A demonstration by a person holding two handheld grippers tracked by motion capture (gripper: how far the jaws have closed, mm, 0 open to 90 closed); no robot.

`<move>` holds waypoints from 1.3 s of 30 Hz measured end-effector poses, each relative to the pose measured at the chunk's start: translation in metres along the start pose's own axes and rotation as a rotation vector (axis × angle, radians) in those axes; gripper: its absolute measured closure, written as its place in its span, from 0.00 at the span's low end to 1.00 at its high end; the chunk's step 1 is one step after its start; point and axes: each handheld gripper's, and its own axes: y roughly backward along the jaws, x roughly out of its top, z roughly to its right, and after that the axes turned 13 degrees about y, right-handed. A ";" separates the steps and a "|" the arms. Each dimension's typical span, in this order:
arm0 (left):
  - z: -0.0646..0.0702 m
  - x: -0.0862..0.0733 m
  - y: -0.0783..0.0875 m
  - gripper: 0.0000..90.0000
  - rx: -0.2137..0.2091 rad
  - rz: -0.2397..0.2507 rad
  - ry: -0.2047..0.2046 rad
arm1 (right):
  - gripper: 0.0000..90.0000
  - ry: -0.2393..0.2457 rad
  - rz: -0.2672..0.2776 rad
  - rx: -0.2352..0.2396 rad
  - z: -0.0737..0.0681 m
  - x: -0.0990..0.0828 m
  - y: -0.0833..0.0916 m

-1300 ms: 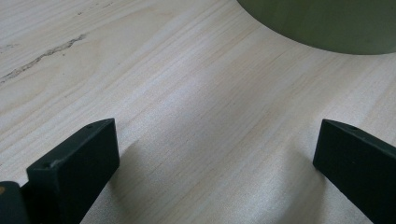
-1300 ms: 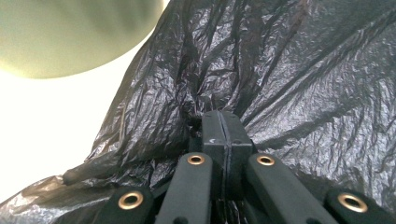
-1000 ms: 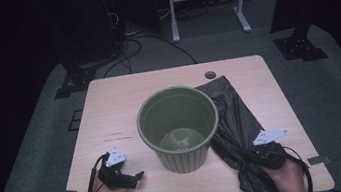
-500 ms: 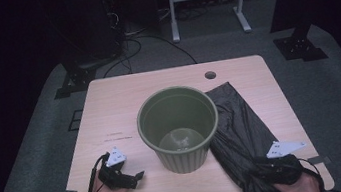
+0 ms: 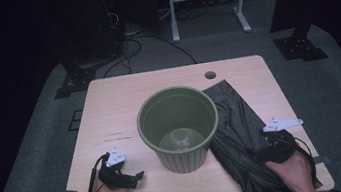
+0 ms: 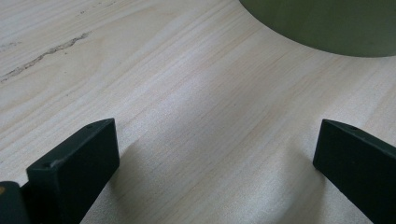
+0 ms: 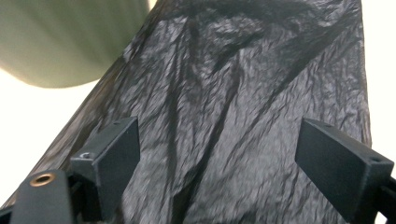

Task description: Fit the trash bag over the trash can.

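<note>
Black bag (image 7: 243, 116) creased, right gripper (image 7: 217, 158) agape

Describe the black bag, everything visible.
The black bag is thin, crinkled, glossy plastic film, lying flat and creased on the wooden table, right of the green bin. Its far edge runs up against the bin's side, and its near end reaches the table's front edge. The right gripper hovers over it, jaws wide and just opened, with nothing pinched between them.

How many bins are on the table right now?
1. The green bin stands upright and empty at the table's middle, with the black bag lying flat against its right side. Nothing suggests another is hidden.
</note>
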 end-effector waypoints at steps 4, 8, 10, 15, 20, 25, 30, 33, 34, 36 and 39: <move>0.000 0.000 0.000 0.00 0.000 0.000 0.000 | 0.10 -0.005 -0.029 -0.026 0.005 0.006 -0.008; 0.000 0.000 0.000 0.00 0.000 -0.001 0.000 | 0.10 -0.003 -0.026 -0.047 0.012 0.015 -0.013; 0.000 0.000 0.000 0.00 0.000 -0.001 0.000 | 0.10 -0.005 -0.011 -0.044 0.018 0.020 -0.014; 0.000 0.000 0.000 0.00 0.000 0.000 0.000 | 0.10 -0.007 -0.023 -0.059 0.037 0.029 -0.026; 0.000 0.000 0.000 0.00 0.000 0.000 0.000 | 0.10 -0.049 -0.068 -0.077 0.058 0.021 -0.043; 0.000 0.000 0.000 0.00 0.000 0.000 0.000 | 0.10 -0.101 -0.112 -0.070 0.072 0.007 -0.060; 0.000 0.000 0.000 0.00 0.000 0.000 0.000 | 0.10 -0.126 -0.135 -0.080 0.078 -0.002 -0.067; 0.000 0.000 0.000 0.00 0.000 0.000 0.000 | 0.11 -0.137 -0.131 -0.066 0.077 -0.001 -0.066; 0.000 0.000 0.000 0.00 0.000 0.000 0.000 | 0.18 -0.130 -0.133 -0.072 0.075 -0.001 -0.065; 0.000 0.000 0.000 0.00 0.000 0.000 0.000 | 0.34 -0.117 -0.118 -0.054 0.072 0.002 -0.064; 0.000 0.000 0.000 0.00 0.000 0.000 0.000 | 0.55 -0.087 -0.122 -0.065 0.066 0.005 -0.064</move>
